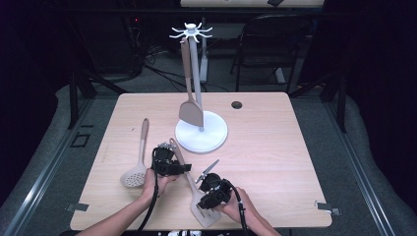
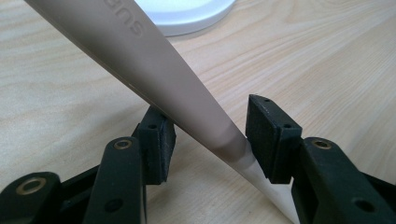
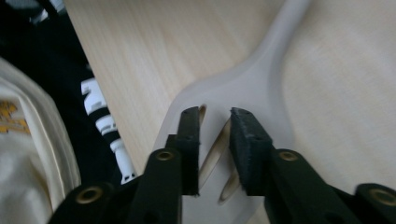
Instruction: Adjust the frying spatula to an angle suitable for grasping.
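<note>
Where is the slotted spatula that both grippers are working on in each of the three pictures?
High view: slotted spatula lies near the table's front edge, between both hand-held grippers.
Left gripper view: its handle slants between the jaws.
Right gripper view: its slotted blade lies under the jaws.
Shared landmark: the wooden table.

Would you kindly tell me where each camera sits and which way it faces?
High view: above the person's side, looking forward and down on the table; forearms, left gripper and right gripper show.
Left gripper view: rides the left gripper, looking along its jaws, which stand either side of the slotted turner's handle.
Right gripper view: rides the right gripper, looking down onto the turner's slotted blade.
Shared: all three show the same turner.
</note>
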`<state>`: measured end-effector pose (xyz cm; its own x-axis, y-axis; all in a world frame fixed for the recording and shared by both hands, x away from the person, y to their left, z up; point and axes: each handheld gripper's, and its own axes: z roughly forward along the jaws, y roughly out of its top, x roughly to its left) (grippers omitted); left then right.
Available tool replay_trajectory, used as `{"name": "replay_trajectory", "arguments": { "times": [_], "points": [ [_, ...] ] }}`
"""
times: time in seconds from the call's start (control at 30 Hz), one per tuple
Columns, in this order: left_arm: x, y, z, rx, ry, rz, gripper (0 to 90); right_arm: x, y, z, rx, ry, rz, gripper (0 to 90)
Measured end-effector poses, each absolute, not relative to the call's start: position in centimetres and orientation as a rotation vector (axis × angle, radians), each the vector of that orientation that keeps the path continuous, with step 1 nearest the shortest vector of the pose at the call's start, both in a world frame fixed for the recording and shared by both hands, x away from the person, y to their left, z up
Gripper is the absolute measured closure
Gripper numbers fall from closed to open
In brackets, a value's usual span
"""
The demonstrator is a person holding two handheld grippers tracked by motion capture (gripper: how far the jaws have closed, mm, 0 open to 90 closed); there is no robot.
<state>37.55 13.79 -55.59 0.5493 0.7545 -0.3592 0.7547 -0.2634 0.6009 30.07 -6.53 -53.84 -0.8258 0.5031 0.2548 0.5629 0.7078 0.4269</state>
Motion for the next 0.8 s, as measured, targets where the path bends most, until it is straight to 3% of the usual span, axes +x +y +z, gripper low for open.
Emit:
{"name": "replay_trajectory", "arguments": {
  "times": [0.2, 0.33, 0.53, 0.67, 0.8],
  "points": [
    [37.3, 13.8, -55.2, 2.017, 1.197, 0.008, 54.8, 31.4, -6.5, -53.0, -1.025, -2.830, -0.889, 53.4],
    [37.1, 13.8, -54.9, 2.004, 1.186, 0.017, 55.8, 32.4, -5.2, -53.6, -1.054, -2.824, -0.909, 49.9],
    [37.0, 14.0, -54.5, 1.985, 1.165, 0.007, 57.6, 33.3, -4.0, -54.7, -1.073, -2.813, -0.854, 53.5],
    [36.8, 14.0, -54.0, 1.964, 1.143, 0.005, 58.9, 33.7, -4.1, -55.1, -1.084, -2.764, -0.882, 69.0],
    [36.5, 14.3, -53.5, 1.936, 1.104, 0.010, 60.5, 33.7, -4.4, -54.9, -1.103, -2.733, -0.939, 73.1]
  ]
}}
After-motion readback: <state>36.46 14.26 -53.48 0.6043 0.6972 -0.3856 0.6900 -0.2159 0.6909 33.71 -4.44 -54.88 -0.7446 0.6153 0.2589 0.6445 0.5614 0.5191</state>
